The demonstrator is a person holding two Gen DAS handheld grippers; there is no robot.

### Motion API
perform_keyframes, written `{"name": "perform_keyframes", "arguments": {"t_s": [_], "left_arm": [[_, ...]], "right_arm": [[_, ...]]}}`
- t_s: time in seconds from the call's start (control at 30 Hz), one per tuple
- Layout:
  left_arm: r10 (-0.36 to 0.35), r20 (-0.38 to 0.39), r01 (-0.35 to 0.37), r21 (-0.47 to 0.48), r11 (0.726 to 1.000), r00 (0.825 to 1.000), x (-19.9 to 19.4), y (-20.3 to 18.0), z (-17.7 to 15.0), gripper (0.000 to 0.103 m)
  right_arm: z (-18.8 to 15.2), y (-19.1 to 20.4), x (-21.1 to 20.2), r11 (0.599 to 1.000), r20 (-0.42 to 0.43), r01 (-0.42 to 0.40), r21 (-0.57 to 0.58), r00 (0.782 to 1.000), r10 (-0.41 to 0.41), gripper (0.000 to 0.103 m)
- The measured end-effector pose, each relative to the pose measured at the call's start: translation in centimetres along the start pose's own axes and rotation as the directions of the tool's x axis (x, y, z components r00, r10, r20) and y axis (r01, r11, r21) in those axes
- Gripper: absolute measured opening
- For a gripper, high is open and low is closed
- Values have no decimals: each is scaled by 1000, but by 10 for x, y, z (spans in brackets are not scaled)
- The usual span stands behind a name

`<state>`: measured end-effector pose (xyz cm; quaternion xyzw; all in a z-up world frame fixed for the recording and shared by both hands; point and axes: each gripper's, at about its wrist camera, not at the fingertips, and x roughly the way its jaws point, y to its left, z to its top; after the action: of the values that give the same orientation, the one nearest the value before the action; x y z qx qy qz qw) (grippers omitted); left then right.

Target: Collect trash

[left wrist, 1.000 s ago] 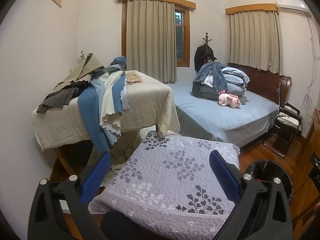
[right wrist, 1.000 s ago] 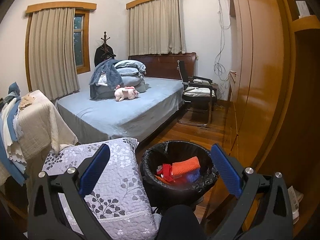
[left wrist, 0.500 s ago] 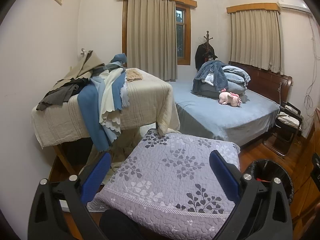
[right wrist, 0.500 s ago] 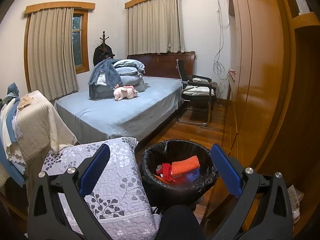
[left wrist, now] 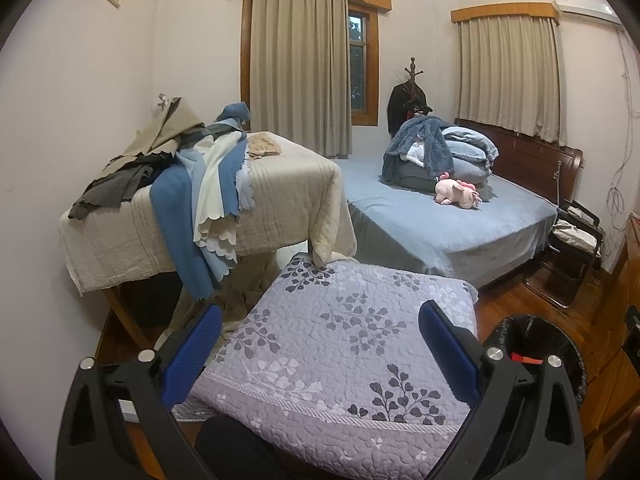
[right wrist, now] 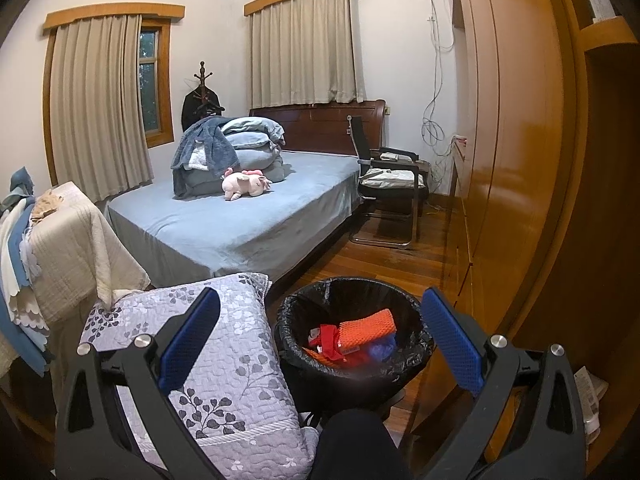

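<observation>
A round bin with a black bag (right wrist: pixel 408 344) stands on the wooden floor in the right wrist view. It holds an orange mesh piece (right wrist: pixel 366 330), a red wrapper (right wrist: pixel 328 340) and a blue scrap (right wrist: pixel 382 350). My right gripper (right wrist: pixel 320 342) is open and empty, held above and just in front of the bin. My left gripper (left wrist: pixel 320 350) is open and empty above a lilac quilted cushion (left wrist: pixel 340 352). The bin's rim (left wrist: pixel 536 332) shows at the lower right of the left wrist view.
A blue bed (right wrist: pixel 248 216) with folded bedding and a pink plush toy (right wrist: pixel 244 185) lies ahead. A table draped in beige cloth (left wrist: pixel 280 204) carries a heap of fabrics. A black chair (right wrist: pixel 392 188) stands beyond the bin. A wooden wardrobe (right wrist: pixel 520 160) lines the right.
Both grippers have drifted slightly; the views have shifted a little, with the bin sitting a bit more central under the right gripper. Both jaws stay open.
</observation>
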<state>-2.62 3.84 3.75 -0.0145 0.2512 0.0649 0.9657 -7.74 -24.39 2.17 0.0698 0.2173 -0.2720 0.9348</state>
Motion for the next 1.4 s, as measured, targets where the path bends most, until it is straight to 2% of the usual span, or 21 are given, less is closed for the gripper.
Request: {"name": "perform_keyframes", "arguments": {"t_s": [1.4], "left_arm": [[-7, -9, 7, 2, 1000, 1000, 2, -8, -3, 97]], "right_arm": [[-7, -4, 3, 1000, -2, 8, -1, 1000, -8, 98]]}}
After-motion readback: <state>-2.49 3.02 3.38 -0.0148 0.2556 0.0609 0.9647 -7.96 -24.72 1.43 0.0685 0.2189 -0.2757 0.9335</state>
